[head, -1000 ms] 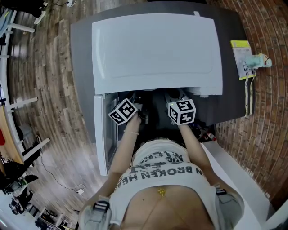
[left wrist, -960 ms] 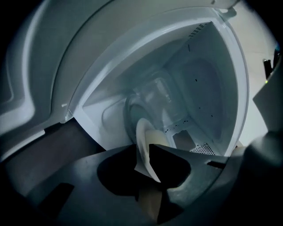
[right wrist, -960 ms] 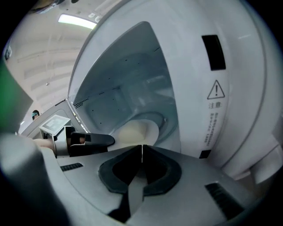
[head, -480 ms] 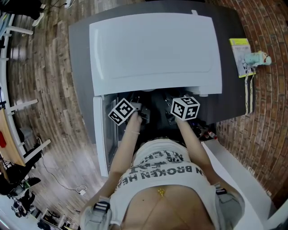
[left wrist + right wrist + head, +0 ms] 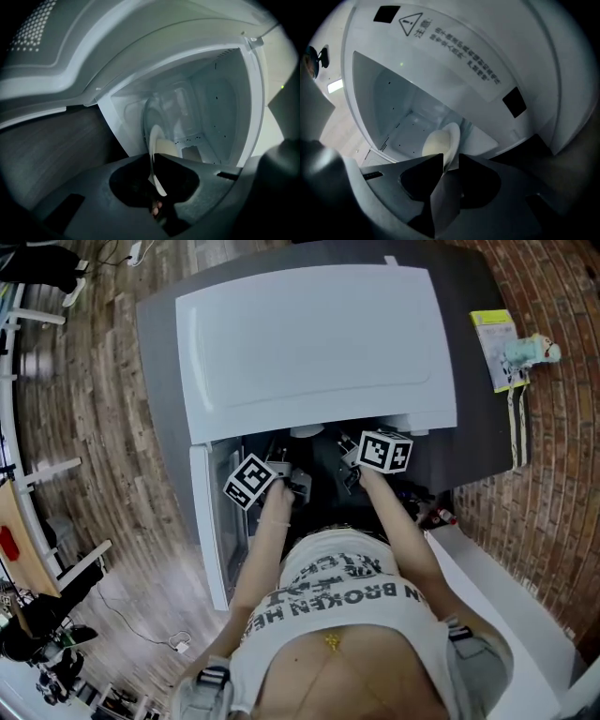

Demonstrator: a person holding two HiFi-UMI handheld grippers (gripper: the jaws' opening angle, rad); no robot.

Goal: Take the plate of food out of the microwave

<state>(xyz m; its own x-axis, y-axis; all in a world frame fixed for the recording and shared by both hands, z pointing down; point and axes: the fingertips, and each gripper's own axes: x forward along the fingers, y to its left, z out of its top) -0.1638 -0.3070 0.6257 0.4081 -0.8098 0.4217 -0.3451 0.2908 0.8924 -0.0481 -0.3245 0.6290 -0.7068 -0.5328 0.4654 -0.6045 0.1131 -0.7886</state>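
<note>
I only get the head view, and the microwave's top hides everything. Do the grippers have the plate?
Observer: Yes. The left gripper is shut on the rim of the plate.
Operator: What about the other one?
Observer: The right gripper is shut on the rim too.
Operator: Is there something yummy on it?
Observer: A pale, rounded mound of food sits on it. I cannot tell what kind.

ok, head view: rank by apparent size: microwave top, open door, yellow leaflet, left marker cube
1. microwave top
2. open door, seen nearly edge-on
3. yellow leaflet and left marker cube: look alike; cube sits nearer the camera, so no ranking.
</note>
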